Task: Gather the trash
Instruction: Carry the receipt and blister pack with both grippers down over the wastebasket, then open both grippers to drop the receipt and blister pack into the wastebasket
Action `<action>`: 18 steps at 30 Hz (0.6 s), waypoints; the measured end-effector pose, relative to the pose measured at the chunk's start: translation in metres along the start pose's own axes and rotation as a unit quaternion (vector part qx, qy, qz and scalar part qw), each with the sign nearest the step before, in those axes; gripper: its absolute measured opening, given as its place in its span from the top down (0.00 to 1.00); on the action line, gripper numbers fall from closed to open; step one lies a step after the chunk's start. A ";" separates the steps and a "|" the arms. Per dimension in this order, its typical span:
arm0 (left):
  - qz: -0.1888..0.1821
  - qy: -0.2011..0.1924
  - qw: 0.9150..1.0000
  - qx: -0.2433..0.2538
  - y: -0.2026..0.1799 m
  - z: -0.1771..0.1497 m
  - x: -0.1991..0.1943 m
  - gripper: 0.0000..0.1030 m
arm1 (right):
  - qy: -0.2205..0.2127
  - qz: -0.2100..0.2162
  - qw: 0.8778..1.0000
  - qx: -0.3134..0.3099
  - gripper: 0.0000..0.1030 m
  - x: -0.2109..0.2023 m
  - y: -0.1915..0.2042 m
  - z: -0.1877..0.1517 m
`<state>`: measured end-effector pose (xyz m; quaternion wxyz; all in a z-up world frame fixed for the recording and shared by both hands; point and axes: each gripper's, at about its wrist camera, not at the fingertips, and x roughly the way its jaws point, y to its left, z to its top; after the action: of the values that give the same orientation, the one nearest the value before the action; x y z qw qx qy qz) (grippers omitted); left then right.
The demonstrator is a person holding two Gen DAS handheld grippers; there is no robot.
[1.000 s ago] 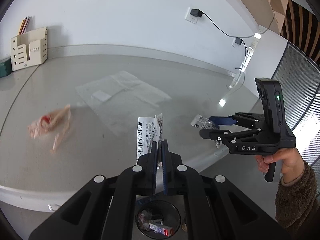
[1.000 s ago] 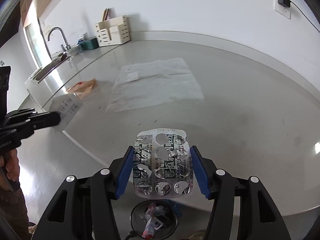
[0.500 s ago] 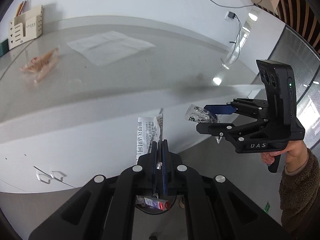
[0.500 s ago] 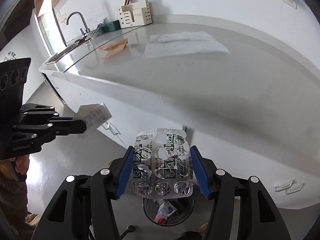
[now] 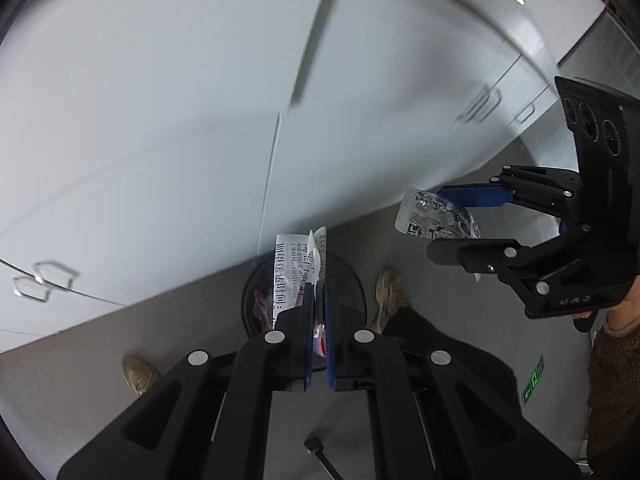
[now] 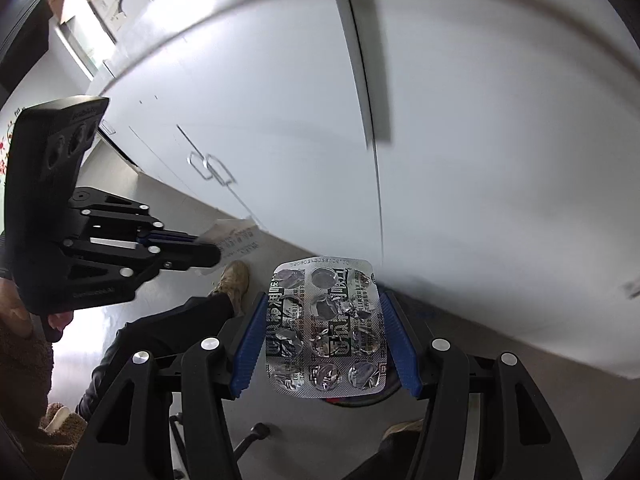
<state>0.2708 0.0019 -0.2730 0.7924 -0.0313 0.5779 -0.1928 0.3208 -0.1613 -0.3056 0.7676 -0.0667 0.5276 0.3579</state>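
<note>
The round black wire-mesh waste bin stands on the grey floor at the foot of the white cabinet fronts, straight below the left claw and mostly hidden behind the right claw, so in my judgement the left hand is the better placed to drop first. The left claw is pressed together on a folded white printed paper slip that stands upright above the bin's mouth. The right claw is spread about halfway and pinches a silver foil blister pack by its two long edges, with the pack's long axis pointing away from the claw and only a sliver of bin rim showing under its lower edge.
</note>
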 end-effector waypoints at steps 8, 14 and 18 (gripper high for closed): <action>-0.028 0.123 0.992 -0.007 0.024 -0.028 0.136 0.95 | 0.092 0.023 0.995 0.039 0.42 0.117 -0.036 -0.046; -0.040 0.170 0.984 -0.028 0.043 -0.047 0.192 0.95 | 0.136 0.040 0.988 0.062 0.42 0.180 -0.048 -0.068; -0.060 0.190 0.980 -0.021 0.045 -0.049 0.209 0.76 | 0.143 0.038 0.987 0.069 0.41 0.195 -0.057 -0.070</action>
<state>0.2914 -0.0194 -0.4908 0.6546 -0.0450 0.7186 -0.2305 0.3387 -0.1433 -0.5190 0.6731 -0.0443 0.6572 0.3361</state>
